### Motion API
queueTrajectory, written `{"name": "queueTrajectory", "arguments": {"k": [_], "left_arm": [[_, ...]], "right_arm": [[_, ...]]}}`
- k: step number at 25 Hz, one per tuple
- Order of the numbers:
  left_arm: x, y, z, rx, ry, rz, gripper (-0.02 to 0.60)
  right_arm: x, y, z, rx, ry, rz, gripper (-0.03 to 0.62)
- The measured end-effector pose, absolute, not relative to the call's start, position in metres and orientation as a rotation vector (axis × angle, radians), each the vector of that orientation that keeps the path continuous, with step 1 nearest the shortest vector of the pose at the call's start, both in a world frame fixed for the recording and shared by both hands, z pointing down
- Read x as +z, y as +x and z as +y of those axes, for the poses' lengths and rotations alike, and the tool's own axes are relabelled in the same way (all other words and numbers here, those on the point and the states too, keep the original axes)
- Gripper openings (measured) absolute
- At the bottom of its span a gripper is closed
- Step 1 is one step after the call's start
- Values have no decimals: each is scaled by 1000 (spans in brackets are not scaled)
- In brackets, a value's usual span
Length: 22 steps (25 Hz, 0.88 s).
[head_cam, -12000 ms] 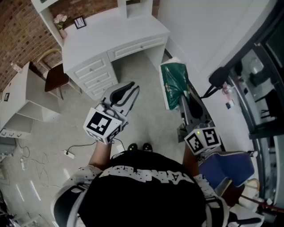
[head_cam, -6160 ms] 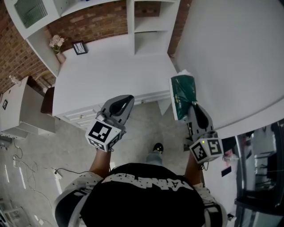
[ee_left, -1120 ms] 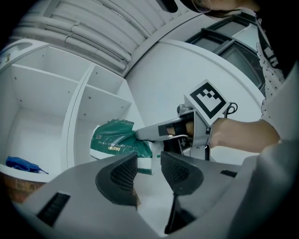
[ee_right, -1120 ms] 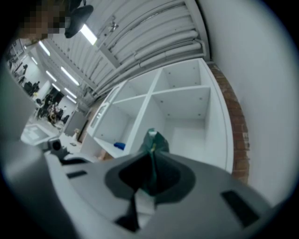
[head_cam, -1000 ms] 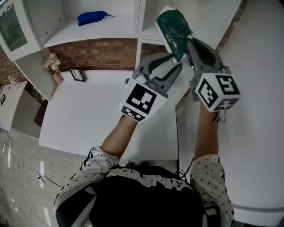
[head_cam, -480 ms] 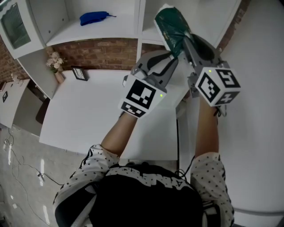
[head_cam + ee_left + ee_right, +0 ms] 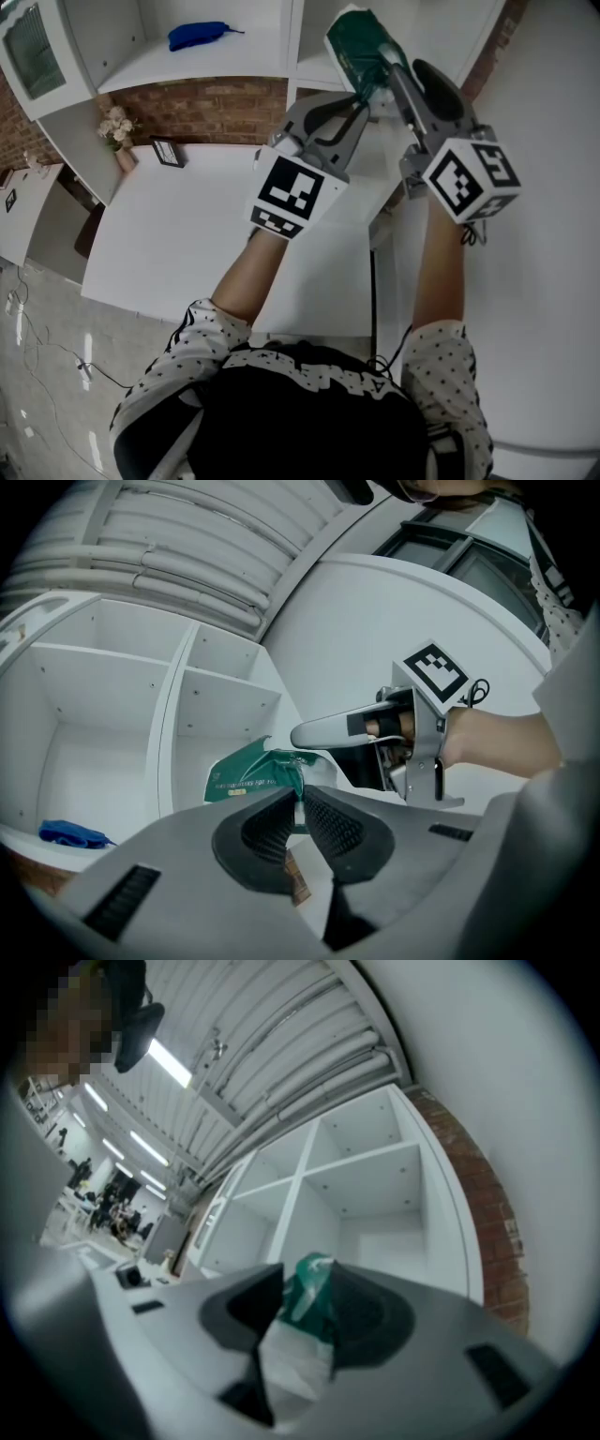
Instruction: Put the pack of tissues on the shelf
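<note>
Two-gripper placing step at the right compartment of the shelf (image 7: 314, 73): pack of tissues (image 7: 359, 47) at its mouth, left gripper (image 7: 359, 101) just closing, pinched on the near wrapper edge, right gripper (image 7: 392, 67) just opening, jaws wide around the pack. Next: nudge farther in, then release.

left tool (image 7: 359, 97) closing, right tool (image 7: 408, 73) opening

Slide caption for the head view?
Pack of tissues at the shelf: left gripper, jaws just closing, pinches its lower edge; right gripper, jaws just opening, straddles it.
</note>
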<state>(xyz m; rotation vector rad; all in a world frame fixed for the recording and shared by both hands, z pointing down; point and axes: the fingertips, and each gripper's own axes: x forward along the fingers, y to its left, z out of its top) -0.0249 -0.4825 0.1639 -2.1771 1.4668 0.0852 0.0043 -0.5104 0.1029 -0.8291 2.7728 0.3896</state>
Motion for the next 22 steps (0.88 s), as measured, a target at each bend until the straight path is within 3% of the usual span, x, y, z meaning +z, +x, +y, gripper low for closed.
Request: {"name": "queueTrajectory", "arguments": {"k": [6,11,22], "left_arm": [[159,-26,-483,92,-2146,1478,57],[154,-26,-483,95,-2137,1485,57],[151,-29,-487,61,-2120,1500,55]], "right_arm": [[107,23,-503,444,-866,2746,155],[127,27,-500,492,-884,2793,82],[143,21,-504,517,-882,2817,57]]}}
